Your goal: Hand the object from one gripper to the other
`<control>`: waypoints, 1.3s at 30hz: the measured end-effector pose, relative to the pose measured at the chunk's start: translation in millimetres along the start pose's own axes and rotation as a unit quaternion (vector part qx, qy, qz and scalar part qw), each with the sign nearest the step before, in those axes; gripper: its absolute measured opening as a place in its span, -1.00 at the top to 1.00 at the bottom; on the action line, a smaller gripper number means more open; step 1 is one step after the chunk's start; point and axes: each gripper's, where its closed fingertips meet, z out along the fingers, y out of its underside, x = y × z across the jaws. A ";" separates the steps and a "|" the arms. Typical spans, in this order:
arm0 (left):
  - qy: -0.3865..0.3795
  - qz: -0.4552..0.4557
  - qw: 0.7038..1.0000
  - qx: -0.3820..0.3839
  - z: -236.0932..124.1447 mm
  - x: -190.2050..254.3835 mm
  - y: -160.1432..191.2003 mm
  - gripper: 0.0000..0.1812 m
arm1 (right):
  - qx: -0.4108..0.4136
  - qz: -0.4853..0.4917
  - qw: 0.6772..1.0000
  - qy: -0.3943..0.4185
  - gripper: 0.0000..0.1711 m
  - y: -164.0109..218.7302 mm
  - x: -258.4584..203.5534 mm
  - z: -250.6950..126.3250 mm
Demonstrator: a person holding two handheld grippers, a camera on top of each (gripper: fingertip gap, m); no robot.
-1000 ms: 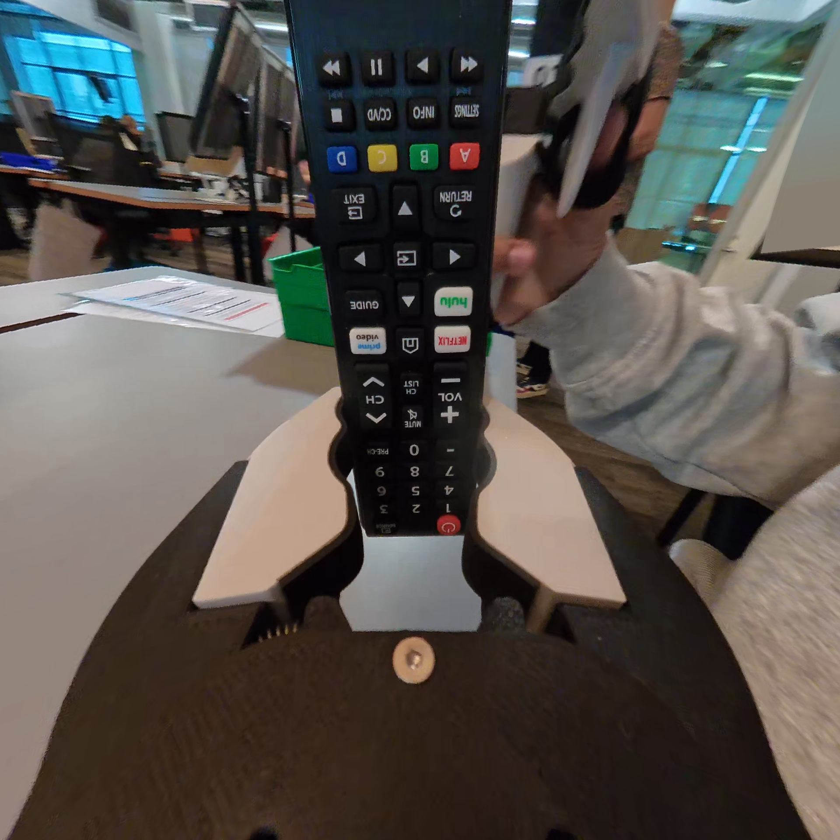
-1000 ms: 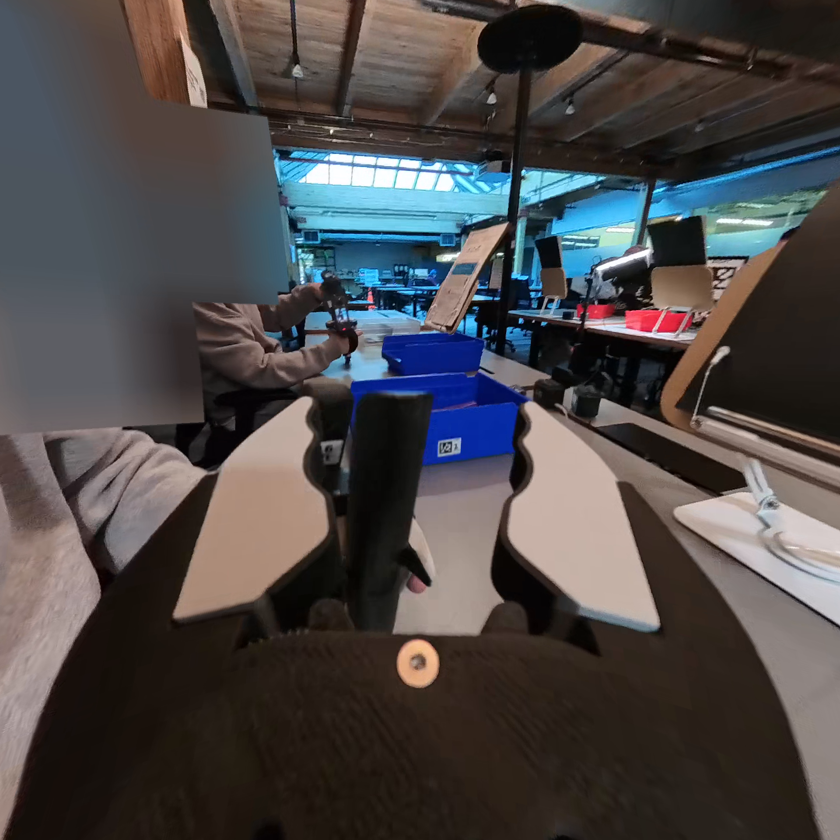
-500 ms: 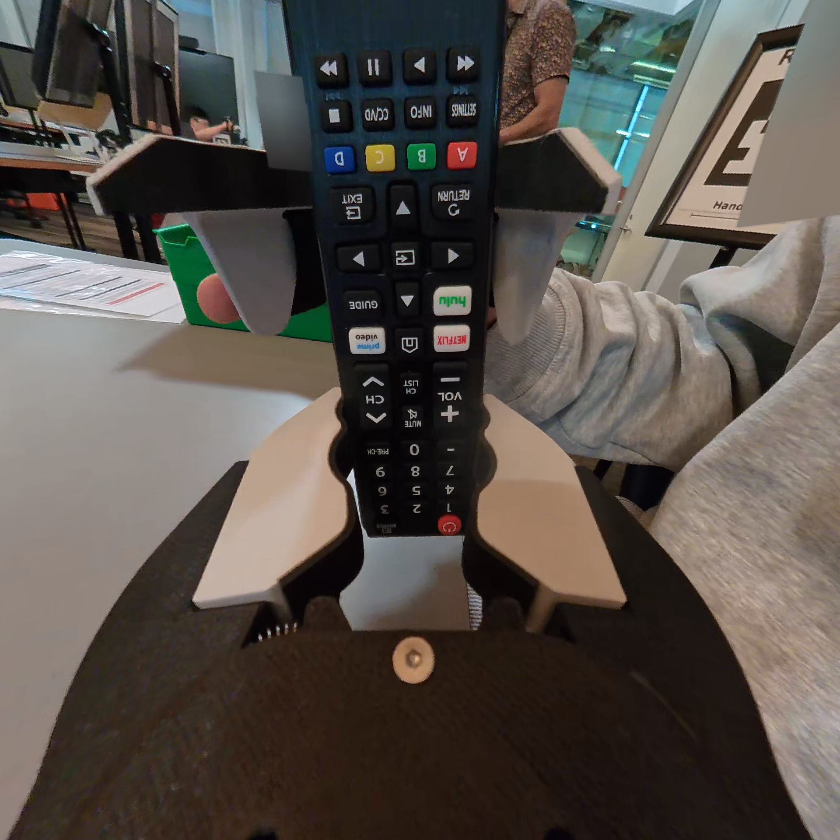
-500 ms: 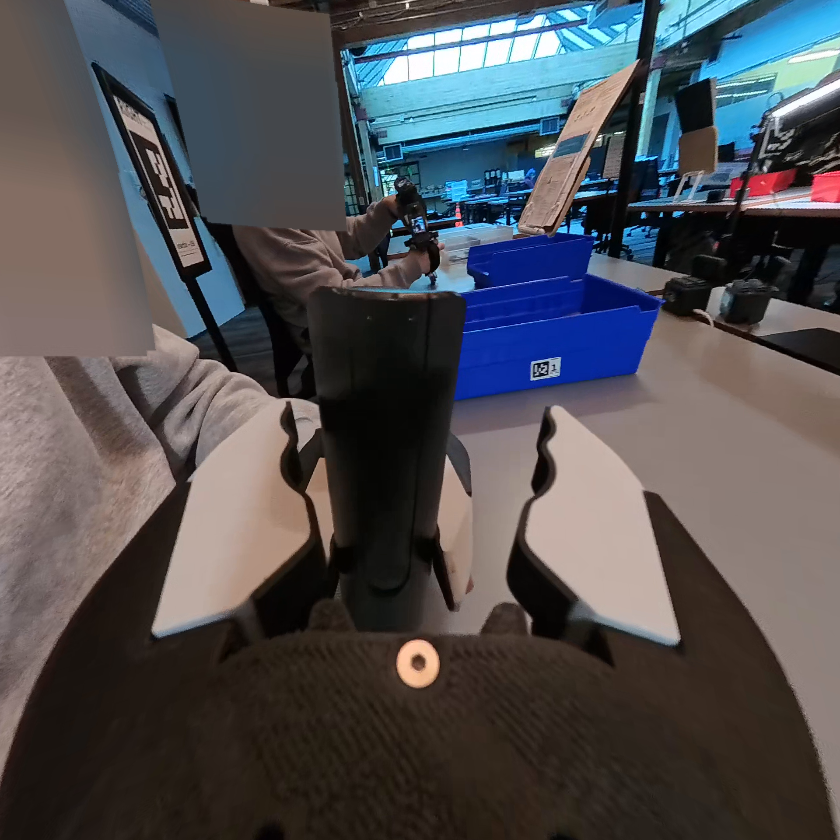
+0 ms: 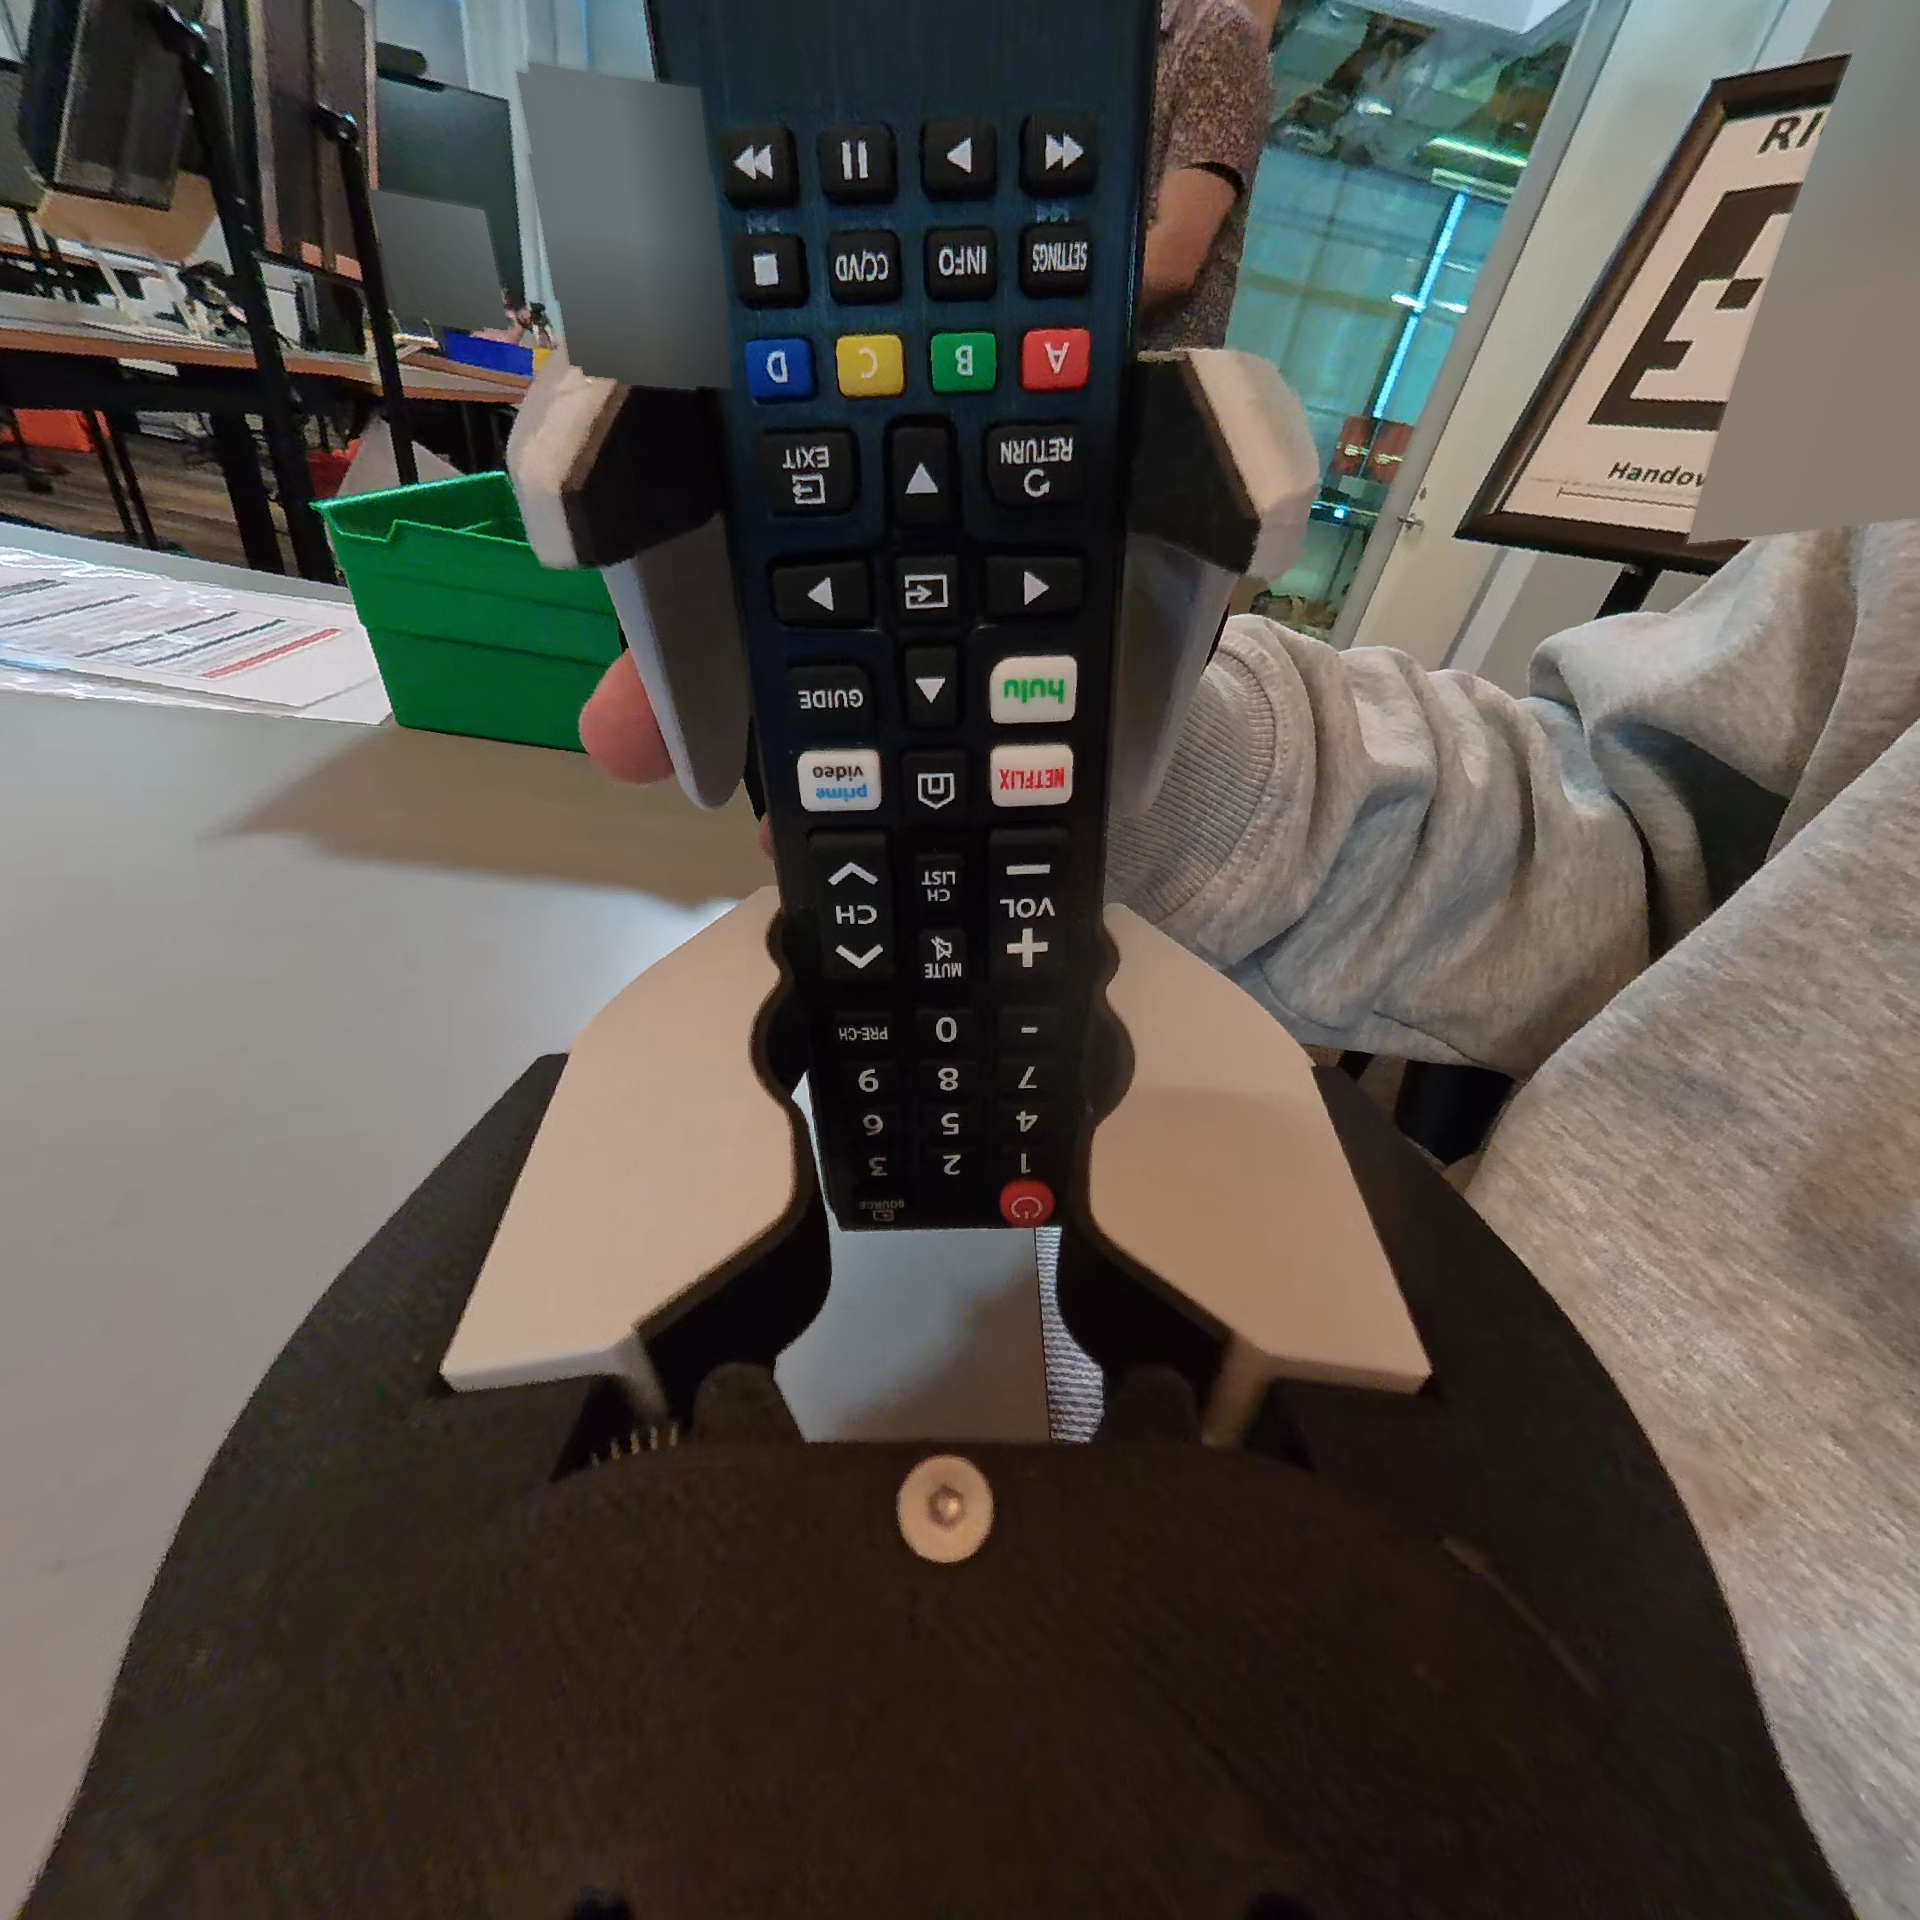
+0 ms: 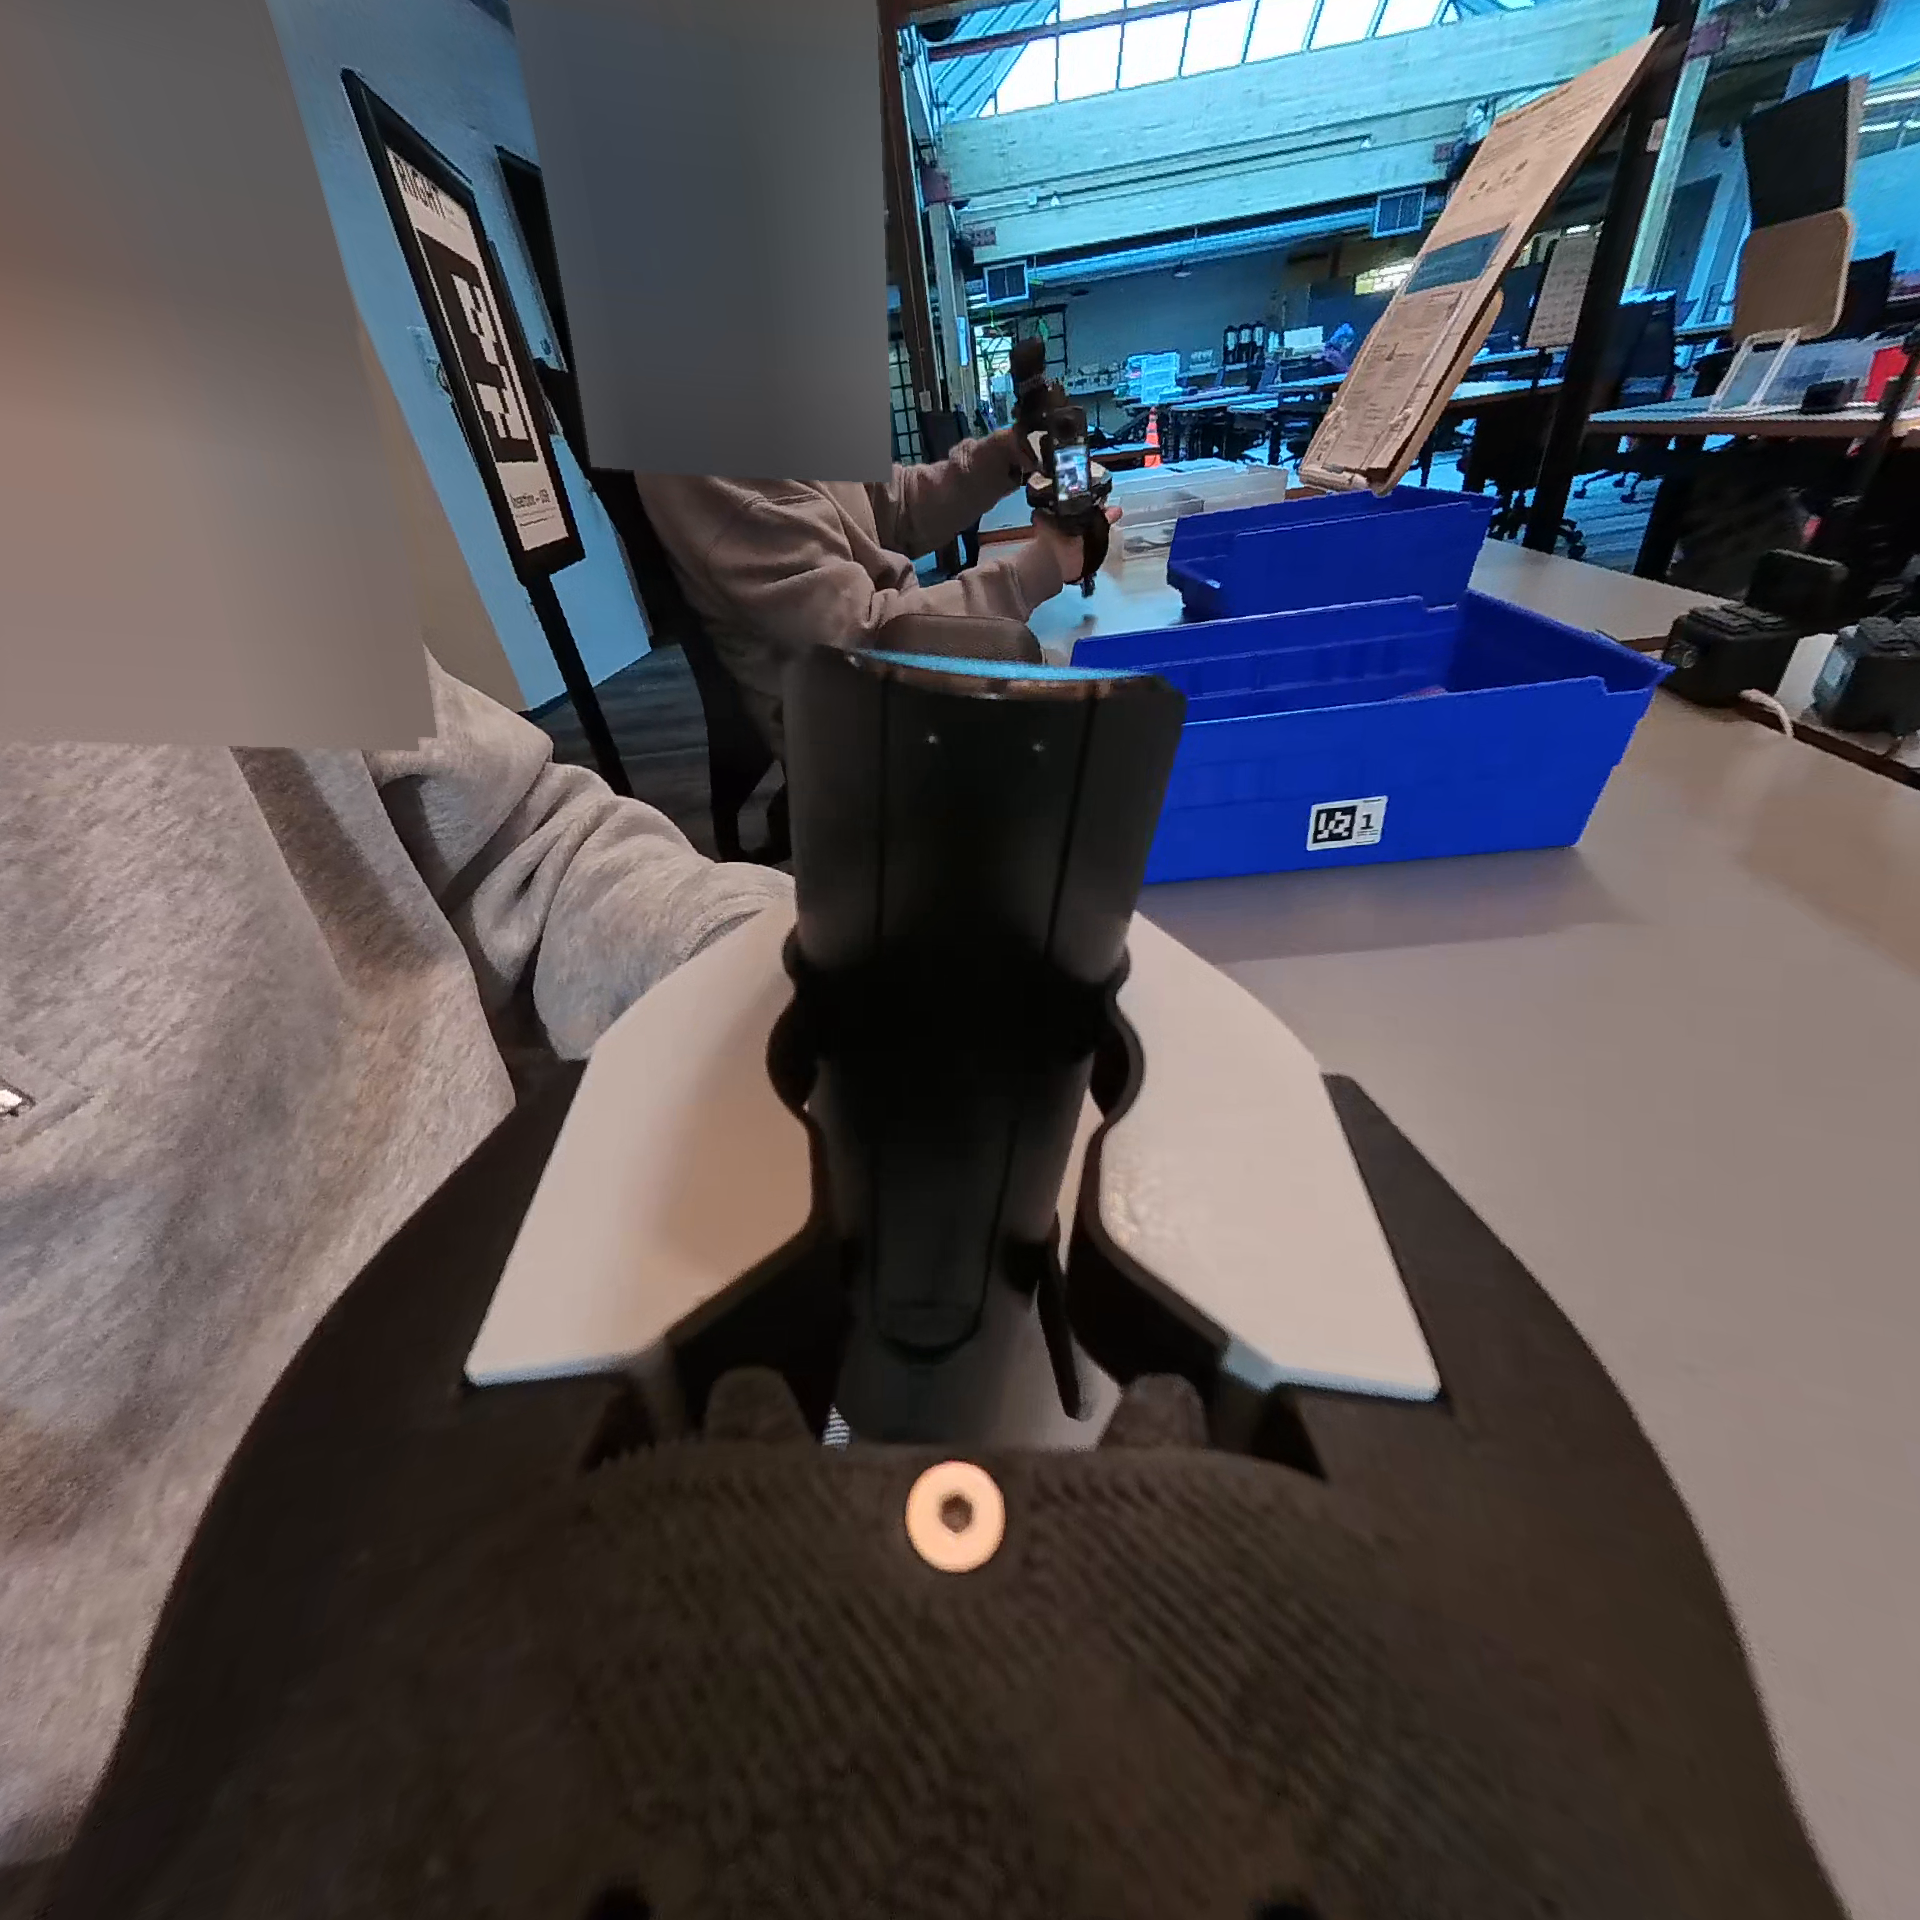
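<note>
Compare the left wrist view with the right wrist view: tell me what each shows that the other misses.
Only the left wrist view shows the remote's button face, a green bin and papers. Only the right wrist view shows the remote's plain back, blue bins and a seated person. Both show the left claw and right claw shut on the remote above the grey table.

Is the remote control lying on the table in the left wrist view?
No, the remote control is held above the table between the left gripper fingers.
</note>
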 end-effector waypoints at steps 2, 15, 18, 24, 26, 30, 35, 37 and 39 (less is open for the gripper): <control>-0.002 -0.001 1.000 0.000 0.3 -0.4 0.1 0.46 | -0.001 0.002 1.000 0.001 0.39 0.4 0.4 0.2; -0.210 -0.003 0.977 0.038 -23.8 -50.1 -16.8 0.36 | 0.009 -0.004 0.977 0.212 0.40 -10.5 55.4 -18.4; -0.249 0.004 0.969 0.007 -22.9 -55.6 -8.3 0.37 | 0.007 -0.004 0.959 0.283 0.40 -12.3 67.4 -22.1; -0.303 0.069 0.950 -0.035 -20.3 -57.1 -0.6 0.46 | 0.001 0.037 0.940 0.339 0.41 -9.0 69.5 -9.4; -0.308 0.085 0.947 -0.042 -19.1 -55.7 0.0 0.50 | -0.006 0.033 0.940 0.341 0.40 -8.7 66.6 -4.2; -0.308 0.085 0.946 -0.054 -18.0 -56.4 4.5 0.61 | -0.011 0.017 0.934 0.357 0.40 -11.4 65.6 -4.6; -0.308 0.069 0.946 -0.070 -17.5 -60.2 12.5 0.64 | 0.012 0.029 0.931 0.364 0.40 -19.2 66.6 -13.2; -0.305 0.065 0.948 -0.068 -17.3 -59.5 12.1 0.71 | 0.015 0.034 0.932 0.361 0.40 -19.7 66.4 -13.8; -0.301 0.062 0.949 -0.066 -16.9 -58.9 11.7 0.71 | 0.015 0.029 0.932 0.362 0.40 -20.4 66.0 -13.9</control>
